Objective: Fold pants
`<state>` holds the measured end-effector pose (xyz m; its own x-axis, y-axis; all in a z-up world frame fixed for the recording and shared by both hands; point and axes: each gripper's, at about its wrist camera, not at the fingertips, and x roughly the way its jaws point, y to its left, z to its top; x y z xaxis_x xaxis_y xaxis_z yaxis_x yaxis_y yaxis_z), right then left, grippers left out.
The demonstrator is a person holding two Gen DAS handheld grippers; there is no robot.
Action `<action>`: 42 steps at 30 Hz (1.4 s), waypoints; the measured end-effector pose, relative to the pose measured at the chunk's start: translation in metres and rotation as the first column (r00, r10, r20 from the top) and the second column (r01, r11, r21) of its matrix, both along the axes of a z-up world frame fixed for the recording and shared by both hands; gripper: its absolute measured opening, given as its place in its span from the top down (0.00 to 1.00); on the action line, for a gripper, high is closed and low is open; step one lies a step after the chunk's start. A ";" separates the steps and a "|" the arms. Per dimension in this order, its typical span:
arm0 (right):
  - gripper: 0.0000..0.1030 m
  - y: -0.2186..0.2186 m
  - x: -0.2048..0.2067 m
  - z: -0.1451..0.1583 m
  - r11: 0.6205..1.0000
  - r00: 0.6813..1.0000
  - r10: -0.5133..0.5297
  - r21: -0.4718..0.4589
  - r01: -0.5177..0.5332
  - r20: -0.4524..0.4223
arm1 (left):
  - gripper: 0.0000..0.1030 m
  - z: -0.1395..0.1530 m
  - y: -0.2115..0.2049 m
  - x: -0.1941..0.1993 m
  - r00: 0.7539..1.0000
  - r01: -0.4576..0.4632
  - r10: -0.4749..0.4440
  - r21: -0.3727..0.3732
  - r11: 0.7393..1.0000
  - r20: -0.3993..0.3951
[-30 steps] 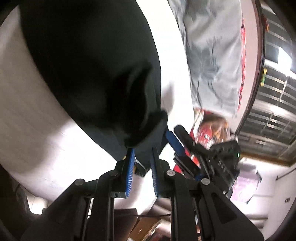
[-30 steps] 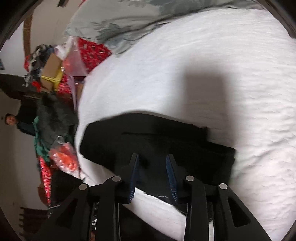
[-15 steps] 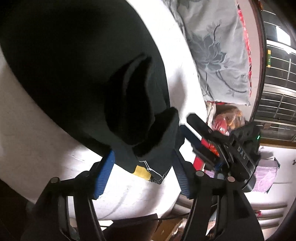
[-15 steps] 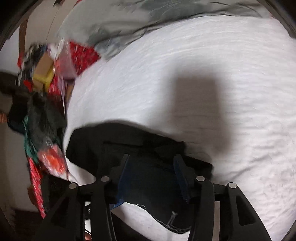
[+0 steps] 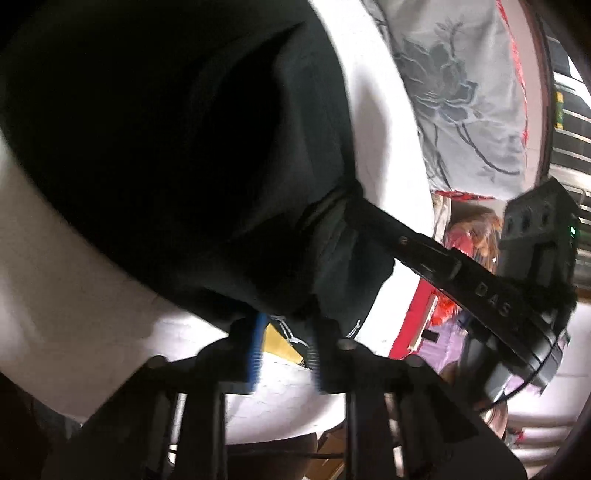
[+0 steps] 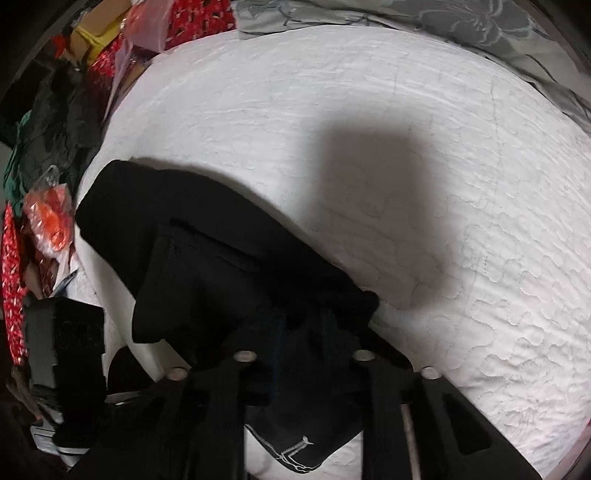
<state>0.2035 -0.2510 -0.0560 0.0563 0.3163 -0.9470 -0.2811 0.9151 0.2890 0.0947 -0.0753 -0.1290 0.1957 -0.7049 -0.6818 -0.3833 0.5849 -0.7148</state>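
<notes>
Through the left wrist camera I see my left gripper [image 5: 284, 334] with its blue-padded jaws drawn close together on the near edge of the black fabric pants [image 5: 166, 140], the cloth bunching between the pads and a yellow tag and white stitching showing just under them. The pants lie spread over the white quilted bed cover [image 5: 74, 302], filling most of the upper left of this view. My right gripper [image 5: 376, 221] reaches in from the right side, its black fingers [image 5: 424, 245] pushed into a gathered corner of the same pants. From the right wrist camera, the right gripper [image 6: 303, 332] has its jaws pressed in on a thick fold of the pants [image 6: 207, 258], the dark fabric wrapped over and between them so the pads are barely visible; white stitching shows on the hem hanging below. The pants sit at the lower left of the bed cover [image 6: 406, 92], near its edge, with a large shadow falling on the quilt beyond them. A grey floral-patterned pillow [image 6: 461, 22] lies along the far side of the bed, and it appears in the left view too [image 5: 461, 92]. Beside the bed there is a heap of red and orange plastic bags [image 6: 48, 218] and dark clothing.
</notes>
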 end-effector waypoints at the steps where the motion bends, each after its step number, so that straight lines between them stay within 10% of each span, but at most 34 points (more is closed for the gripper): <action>1: 0.86 0.000 -0.002 0.001 1.000 1.000 0.003 -0.001 -0.003 0.007 | 0.89 0.000 0.002 -0.004 1.000 -0.014 0.014 -0.011 1.000 -0.005; 17: 0.87 0.035 -0.006 0.058 0.979 0.994 0.012 0.200 -0.035 0.113 | 0.91 0.053 0.069 -0.015 0.977 -0.175 0.179 -0.041 0.984 0.118; 27: 0.82 0.083 0.020 -0.005 0.986 0.999 -0.021 0.165 0.013 0.049 | 0.91 0.007 0.102 0.002 0.976 -0.219 0.219 -0.003 0.976 0.019; 35: 0.59 0.014 -0.028 0.053 0.907 0.970 -0.213 0.394 0.151 0.118 | 0.91 0.046 0.108 -0.012 0.982 -0.162 0.161 0.001 0.987 0.103; 42: 0.60 -0.034 -0.094 0.007 0.806 0.914 -0.402 0.494 0.325 0.056 | 0.91 0.062 0.049 0.006 0.979 0.000 -0.024 0.115 0.993 0.205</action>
